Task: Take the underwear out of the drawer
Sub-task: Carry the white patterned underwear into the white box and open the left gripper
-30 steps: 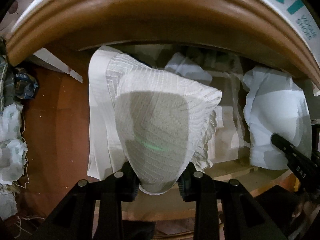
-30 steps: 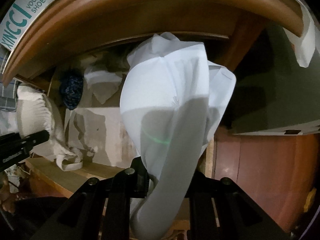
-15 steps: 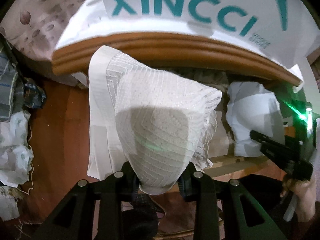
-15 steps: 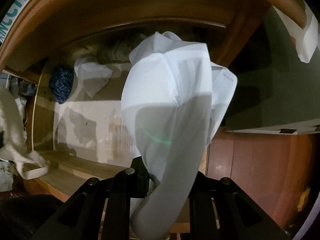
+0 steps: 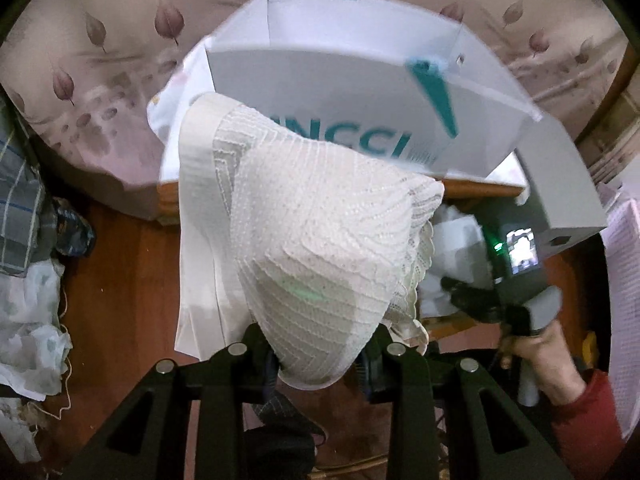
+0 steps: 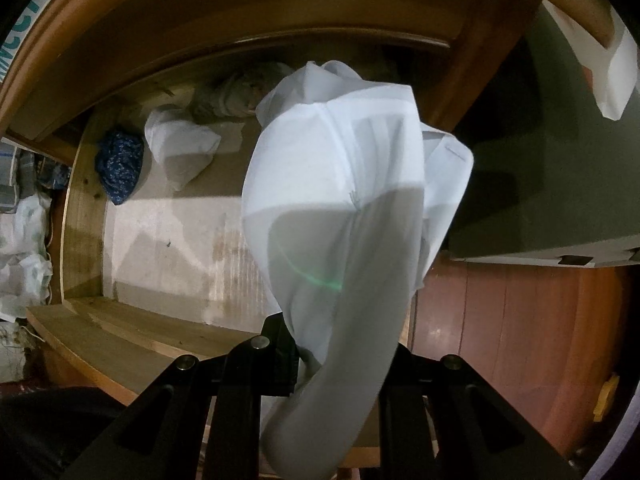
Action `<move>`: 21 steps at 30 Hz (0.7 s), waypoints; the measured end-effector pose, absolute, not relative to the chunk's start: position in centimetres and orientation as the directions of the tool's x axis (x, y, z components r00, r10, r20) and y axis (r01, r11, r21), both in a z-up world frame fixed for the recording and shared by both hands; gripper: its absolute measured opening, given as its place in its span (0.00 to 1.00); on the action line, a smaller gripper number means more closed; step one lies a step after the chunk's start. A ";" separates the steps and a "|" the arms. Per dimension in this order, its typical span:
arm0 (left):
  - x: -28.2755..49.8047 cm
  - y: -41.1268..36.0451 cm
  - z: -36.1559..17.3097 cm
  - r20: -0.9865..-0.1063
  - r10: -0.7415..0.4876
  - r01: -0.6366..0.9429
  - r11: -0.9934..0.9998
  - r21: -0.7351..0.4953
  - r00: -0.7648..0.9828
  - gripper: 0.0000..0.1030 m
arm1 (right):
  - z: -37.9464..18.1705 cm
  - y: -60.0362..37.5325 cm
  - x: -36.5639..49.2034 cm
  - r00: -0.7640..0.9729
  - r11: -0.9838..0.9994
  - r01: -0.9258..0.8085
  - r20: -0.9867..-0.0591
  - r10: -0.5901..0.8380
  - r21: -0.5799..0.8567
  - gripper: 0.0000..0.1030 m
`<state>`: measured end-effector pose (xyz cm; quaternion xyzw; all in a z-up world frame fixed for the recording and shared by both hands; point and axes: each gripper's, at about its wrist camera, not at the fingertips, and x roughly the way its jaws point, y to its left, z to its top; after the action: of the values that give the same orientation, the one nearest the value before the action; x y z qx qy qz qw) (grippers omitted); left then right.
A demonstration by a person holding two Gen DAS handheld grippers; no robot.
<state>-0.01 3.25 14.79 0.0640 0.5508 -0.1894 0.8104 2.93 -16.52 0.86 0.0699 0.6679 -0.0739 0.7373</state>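
Lace underwear [image 5: 320, 240] is pinched between the left gripper [image 5: 320, 354] fingers [image 5: 260, 344].

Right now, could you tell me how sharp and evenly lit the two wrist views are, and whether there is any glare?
Left wrist view: the white shoe box is smeared by motion blur, while the lace underwear stays sharp, with a green glare streak low on it. Right wrist view: sharp; a curved shadow darkens the lower plain white underwear, with a faint green arc; the drawer edges bow from fisheye distortion.
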 end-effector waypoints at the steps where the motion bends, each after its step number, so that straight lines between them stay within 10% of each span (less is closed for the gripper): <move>1: -0.1 3.6 16.0 -0.910 -0.243 0.380 0.919 -0.105 0.336 0.30 | 0.8 -16.5 2.9 0.097 0.979 0.202 -0.995 -0.016 0.004 0.14; 21: 9.3 2.0 30.7 -0.788 -0.283 0.392 0.918 -0.057 0.548 0.30 | 0.6 -16.3 2.8 0.092 0.984 0.174 -0.995 -0.039 -0.022 0.14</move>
<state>9.33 2.02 30.71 0.0627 0.4350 -0.1923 0.8774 2.77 -16.31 0.62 0.0505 0.6698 -0.0723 0.7373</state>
